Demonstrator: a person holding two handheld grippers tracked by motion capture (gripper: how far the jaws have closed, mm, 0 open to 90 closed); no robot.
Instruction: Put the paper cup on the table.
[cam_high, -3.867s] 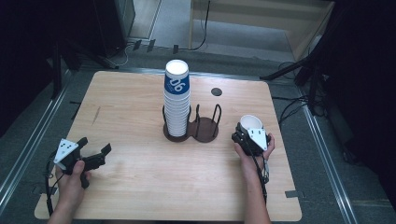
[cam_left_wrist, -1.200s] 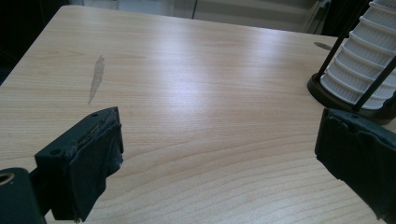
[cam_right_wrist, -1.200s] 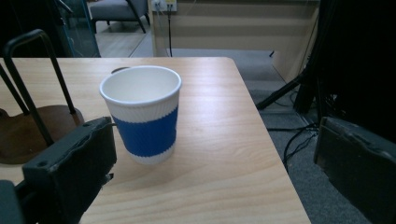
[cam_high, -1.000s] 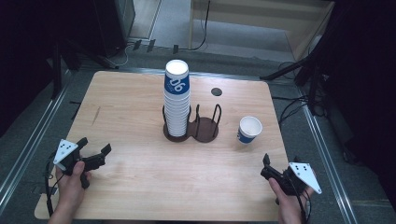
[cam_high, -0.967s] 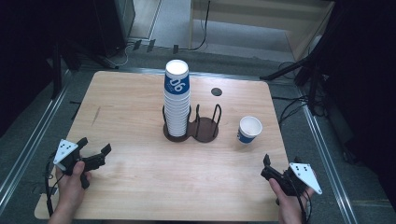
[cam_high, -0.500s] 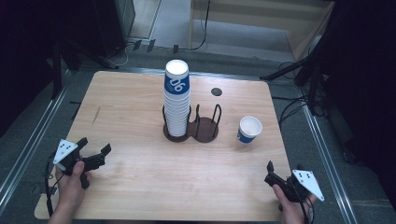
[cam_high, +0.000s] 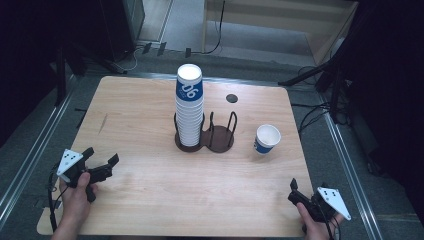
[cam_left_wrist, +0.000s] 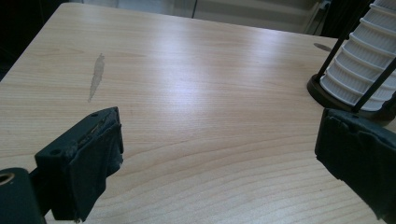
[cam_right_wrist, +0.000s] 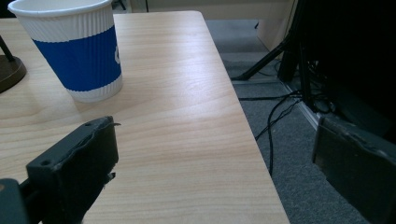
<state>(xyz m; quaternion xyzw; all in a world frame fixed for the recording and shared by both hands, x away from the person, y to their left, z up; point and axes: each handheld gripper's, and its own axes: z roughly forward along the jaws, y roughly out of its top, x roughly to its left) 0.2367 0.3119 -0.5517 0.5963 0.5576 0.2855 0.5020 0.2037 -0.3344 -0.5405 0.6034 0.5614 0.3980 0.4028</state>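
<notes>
Single cup: a blue-and-white paper cup (cam_high: 267, 138) stands upright and alone on the right part of the wooden table (cam_high: 150, 190), just right of the dark two-ring cup holder (cam_high: 207, 136) and apart from it; the right gripper view has it close ahead, up and to the left of the jaws.

Cup stack: a tall column of nested paper cups (cam_high: 189, 107) fills the holder's left ring; the right ring stands vacant.

Right gripper (cam_high: 298, 192): near the table's front right corner, well apart from the single cup, jaws spread wide with nothing between them.

Left gripper (cam_high: 102, 161): resting near the front left edge in the person's hand, jaws likewise wide and bare, aimed across the bare wood toward the stack's base.

Progress: judging from the layout, one cup appears already separated from the stack and set down on its own.

Remaining: if more cups are to come off, the stack looks nearly full, so most of the work is probably ahead; whether the lone cup belongs in the vacant ring cannot be told.
</notes>
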